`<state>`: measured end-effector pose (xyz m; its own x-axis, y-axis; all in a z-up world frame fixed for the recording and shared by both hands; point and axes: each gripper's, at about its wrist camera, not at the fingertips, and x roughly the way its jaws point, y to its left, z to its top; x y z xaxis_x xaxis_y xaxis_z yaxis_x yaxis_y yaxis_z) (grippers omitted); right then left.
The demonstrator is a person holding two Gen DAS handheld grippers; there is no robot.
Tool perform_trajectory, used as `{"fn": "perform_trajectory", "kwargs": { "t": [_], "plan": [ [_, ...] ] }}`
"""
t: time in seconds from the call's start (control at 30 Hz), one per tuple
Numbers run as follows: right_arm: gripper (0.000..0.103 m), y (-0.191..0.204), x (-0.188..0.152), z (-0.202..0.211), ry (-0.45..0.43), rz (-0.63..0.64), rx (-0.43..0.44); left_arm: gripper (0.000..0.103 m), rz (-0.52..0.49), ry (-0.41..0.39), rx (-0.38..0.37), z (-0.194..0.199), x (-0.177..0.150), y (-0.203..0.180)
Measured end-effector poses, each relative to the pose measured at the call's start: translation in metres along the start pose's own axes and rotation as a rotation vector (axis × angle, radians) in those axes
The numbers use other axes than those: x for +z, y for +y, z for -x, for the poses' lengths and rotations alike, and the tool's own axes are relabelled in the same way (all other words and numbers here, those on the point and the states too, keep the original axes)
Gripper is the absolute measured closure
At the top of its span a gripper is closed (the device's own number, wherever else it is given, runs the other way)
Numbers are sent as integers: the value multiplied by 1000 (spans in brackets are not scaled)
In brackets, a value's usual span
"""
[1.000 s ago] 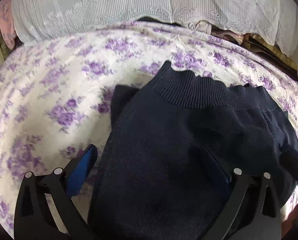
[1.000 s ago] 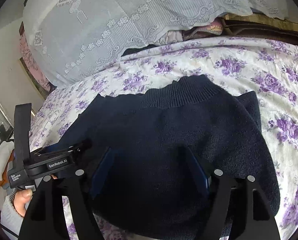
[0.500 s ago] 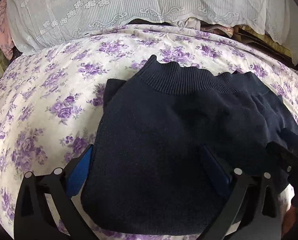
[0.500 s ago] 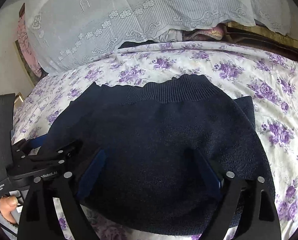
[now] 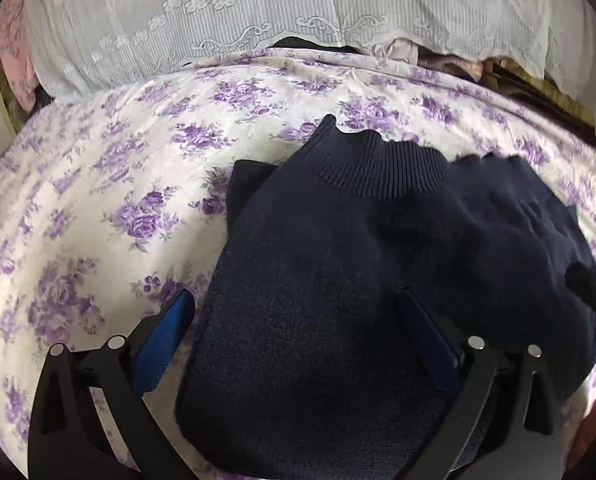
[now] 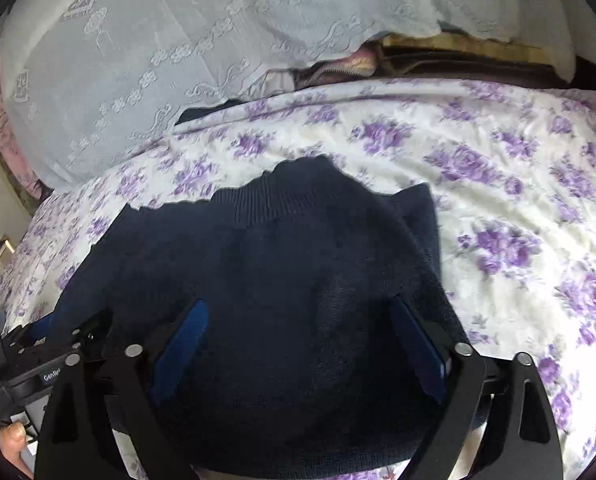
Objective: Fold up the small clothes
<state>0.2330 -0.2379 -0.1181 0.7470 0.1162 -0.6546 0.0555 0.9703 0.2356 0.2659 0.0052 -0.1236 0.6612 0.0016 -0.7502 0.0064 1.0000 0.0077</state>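
Note:
A dark navy knitted garment (image 5: 357, 280) lies folded on the flowered sheet, ribbed band (image 5: 381, 168) at its far end and a folded part sticking out at its left (image 5: 244, 184). My left gripper (image 5: 298, 320) hovers open over its near left part: one blue pad (image 5: 166, 340) over the sheet, the other (image 5: 429, 340) over the knit. Over the same garment (image 6: 298, 280) my right gripper (image 6: 298, 332) hangs with jaws opening and nothing pinched between its pads. The left gripper (image 6: 58, 356) shows at that view's left edge.
The purple-flowered bedsheet (image 5: 98, 200) spreads left and beyond the garment, and to its right (image 6: 517, 240). A white lace cloth (image 5: 258, 20) covers a pile at the back. A person's thumb (image 6: 12, 436) shows at bottom left.
The right gripper's jaws have spread wider and its view has tipped down toward the garment. The left gripper stays open. The garment lies flat, its near edge now in view.

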Motion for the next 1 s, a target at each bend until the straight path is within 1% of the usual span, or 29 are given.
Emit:
{"fn": "perform_trajectory", "kwargs": {
  "t": [0.07, 0.13, 0.27, 0.3, 0.33, 0.4, 0.43, 0.53, 0.7, 0.77, 0.8, 0.87, 0.93, 1.0],
  "plan": [
    [5, -1, 0, 1, -7, -4, 5, 4, -4, -4, 5, 0, -1, -1],
    [6, -6, 0, 8, -40, -32, 29, 4, -17, -23, 23, 4, -2, -3],
    [6, -10, 0, 17, -105, -64, 32, 4, -34, -50, 42, 9, -2, -7],
    [6, -11, 0, 17, -102, -66, 25, 4, -33, -53, 44, 10, -2, -6],
    [6, -13, 0, 12, -81, -74, 14, 4, -30, -53, 50, 9, -1, -5],
    [5, -17, 2, 6, -42, -89, 14, 4, -20, -37, 40, 5, 0, -3],
    [5, -17, 2, 5, -39, -89, 18, 4, -14, -27, 32, 3, 0, -1],
    [5, -16, 1, 6, -42, -84, 16, 4, -7, -21, 23, 2, 0, 0],
    [6, -27, 1, 20, -109, -155, 72, 4, -17, -50, 30, 9, -1, -2],
    [6, -29, -1, 25, -127, -192, 85, 4, -7, -50, 0, 17, -1, -3],
    [6, -29, -2, 27, -126, -204, 78, 4, 6, -41, -37, 20, 0, -4],
    [5, -27, -5, 31, -132, -209, 24, 4, 44, -10, -143, 30, -1, -8],
    [5, -25, -6, 35, -139, -212, -12, 4, 44, -5, -174, 39, -5, -17],
    [5, -22, -8, 40, -132, -214, -50, 4, 26, -8, -171, 49, -12, -29]
  ]
}}
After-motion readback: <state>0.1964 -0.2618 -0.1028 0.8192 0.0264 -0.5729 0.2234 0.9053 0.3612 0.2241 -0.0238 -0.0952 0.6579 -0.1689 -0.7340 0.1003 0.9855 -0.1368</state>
